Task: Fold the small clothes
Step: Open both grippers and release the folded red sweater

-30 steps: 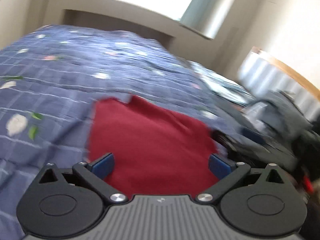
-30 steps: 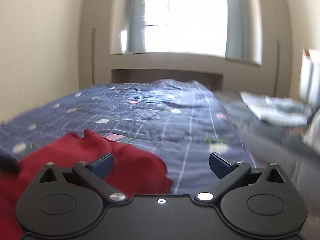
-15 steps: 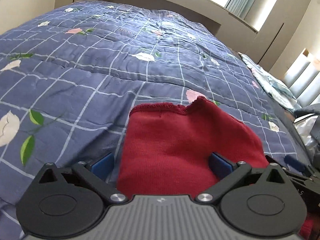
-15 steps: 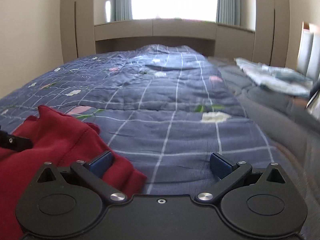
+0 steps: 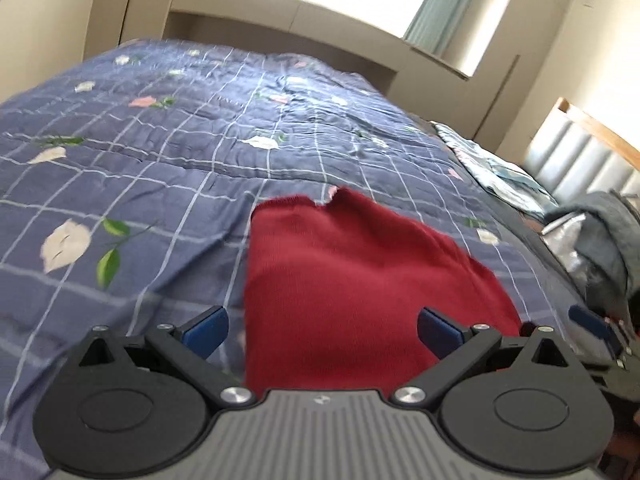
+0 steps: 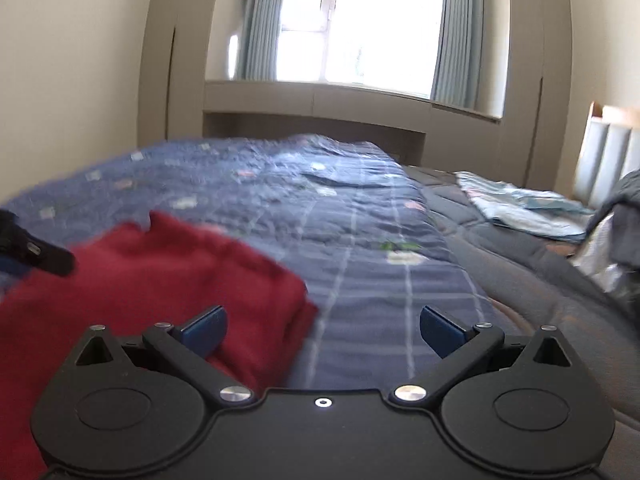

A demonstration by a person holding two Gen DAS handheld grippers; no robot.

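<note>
A small red knit garment (image 5: 360,280) lies flat on the blue checked floral quilt (image 5: 160,160), its notched far edge pointing toward the window. My left gripper (image 5: 322,330) hovers over its near end, open, with nothing between the blue fingertips. In the right wrist view the same red garment (image 6: 160,280) sits at the lower left on the quilt (image 6: 360,240). My right gripper (image 6: 324,330) is open just off the garment's right edge, its left fingertip over the red cloth. Part of the left gripper (image 6: 36,254) shows at that view's left edge.
A light blue patterned folded cloth (image 6: 520,208) lies on the dark grey bedding at the right. A grey garment pile (image 5: 600,240) sits near the padded headboard (image 5: 580,160). A window with curtains (image 6: 360,28) and built-in cabinets stand beyond the bed's far end.
Both cameras have tilted up and drawn back a little since half a second ago, showing more window and wall. The red garment stays lying on the quilt. Both grippers remain open.
</note>
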